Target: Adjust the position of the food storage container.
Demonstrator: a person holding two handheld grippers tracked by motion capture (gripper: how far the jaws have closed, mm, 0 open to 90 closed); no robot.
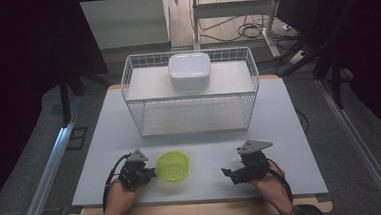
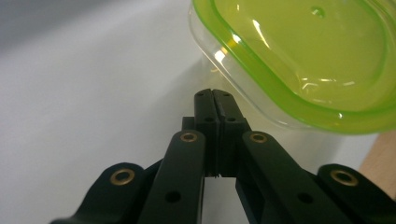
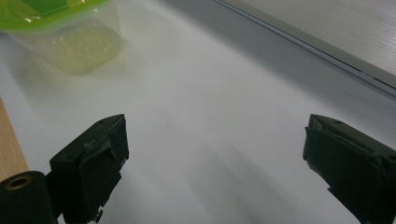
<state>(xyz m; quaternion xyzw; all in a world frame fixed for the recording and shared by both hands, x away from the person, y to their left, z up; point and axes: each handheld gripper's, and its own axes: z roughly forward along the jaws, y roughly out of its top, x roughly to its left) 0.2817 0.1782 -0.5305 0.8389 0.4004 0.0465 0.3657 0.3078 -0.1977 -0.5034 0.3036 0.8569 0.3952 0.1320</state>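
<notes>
A clear plastic container with a lime-green lid (image 1: 172,165) stands on the white table near its front edge. My left gripper (image 1: 152,172) sits just left of it, pointing at its side. In the left gripper view the jaws (image 2: 214,94) are pressed together with nothing between them, and their tips are right at the container's (image 2: 299,60) clear wall; whether they touch it I cannot tell. My right gripper (image 1: 227,173) rests to the right of the container, a short gap away. Its jaws (image 3: 215,140) stand wide open over bare table, with the container (image 3: 70,42) farther off.
A white wire basket rack (image 1: 127,86) stands at the back of the table (image 1: 280,132), with a white lidded box (image 1: 189,70) on its upper shelf. A wooden strip (image 1: 200,209) borders the table's front. Metal rails run along the floor on both sides.
</notes>
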